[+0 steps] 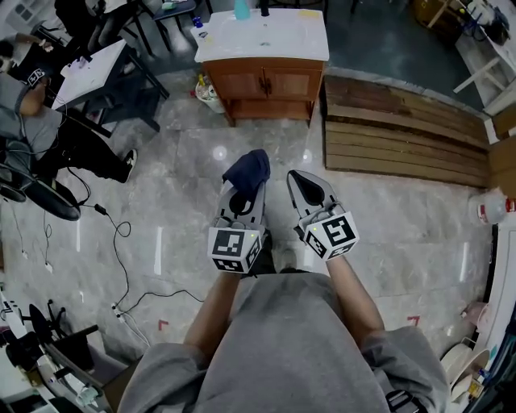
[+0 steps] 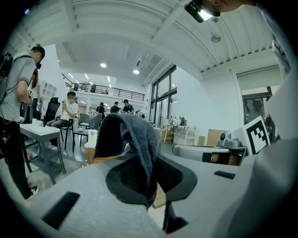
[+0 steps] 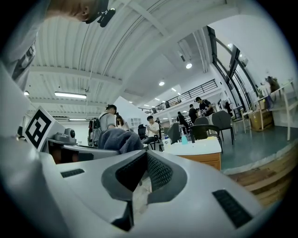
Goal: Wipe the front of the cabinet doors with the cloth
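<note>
A wooden cabinet (image 1: 264,82) with two brown doors and a white sink top stands on the far side of the floor, well away from both grippers. In the head view my left gripper (image 1: 243,192) is shut on a dark blue cloth (image 1: 248,168), which bunches over its tips. In the left gripper view the cloth (image 2: 135,135) drapes between the jaws and hides most of the cabinet (image 2: 100,159). My right gripper (image 1: 306,182) is beside the left one, shut and holding nothing. The right gripper view shows its closed tips (image 3: 144,157), the cloth (image 3: 120,139) to the left and the cabinet (image 3: 202,159) ahead.
A low platform of wooden planks (image 1: 403,129) lies right of the cabinet. A white table (image 1: 89,68) with seated people is at the left. Cables (image 1: 113,242) run over the marble floor. A teal bottle (image 1: 242,10) stands on the sink top, a bag (image 1: 208,93) beside the cabinet.
</note>
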A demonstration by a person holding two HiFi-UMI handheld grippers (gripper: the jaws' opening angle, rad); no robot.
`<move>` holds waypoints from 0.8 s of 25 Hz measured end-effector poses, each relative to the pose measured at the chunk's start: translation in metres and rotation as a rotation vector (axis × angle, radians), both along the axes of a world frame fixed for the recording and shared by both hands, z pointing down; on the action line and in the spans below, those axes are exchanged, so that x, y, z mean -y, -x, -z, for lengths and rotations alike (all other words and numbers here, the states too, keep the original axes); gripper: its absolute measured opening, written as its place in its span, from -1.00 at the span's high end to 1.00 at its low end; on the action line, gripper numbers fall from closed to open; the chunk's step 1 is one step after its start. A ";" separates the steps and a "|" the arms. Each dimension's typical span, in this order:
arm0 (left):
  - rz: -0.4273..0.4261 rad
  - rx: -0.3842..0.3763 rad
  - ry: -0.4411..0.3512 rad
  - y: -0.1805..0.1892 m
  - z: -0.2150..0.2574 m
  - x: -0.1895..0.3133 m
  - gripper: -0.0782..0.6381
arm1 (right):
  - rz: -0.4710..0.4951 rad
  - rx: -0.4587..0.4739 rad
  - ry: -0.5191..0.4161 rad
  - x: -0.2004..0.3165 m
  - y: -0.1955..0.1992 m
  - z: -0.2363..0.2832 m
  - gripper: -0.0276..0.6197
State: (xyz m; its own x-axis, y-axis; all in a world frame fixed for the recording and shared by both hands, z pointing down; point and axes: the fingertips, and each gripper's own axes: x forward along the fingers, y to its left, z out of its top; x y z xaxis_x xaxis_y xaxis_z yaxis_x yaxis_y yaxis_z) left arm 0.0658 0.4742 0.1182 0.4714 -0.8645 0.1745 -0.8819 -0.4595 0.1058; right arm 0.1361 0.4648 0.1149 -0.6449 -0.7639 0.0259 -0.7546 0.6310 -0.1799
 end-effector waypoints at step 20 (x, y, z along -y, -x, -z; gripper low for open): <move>-0.101 -0.047 0.041 0.066 -0.013 0.175 0.66 | -0.083 -0.048 0.079 0.168 0.074 -0.014 0.89</move>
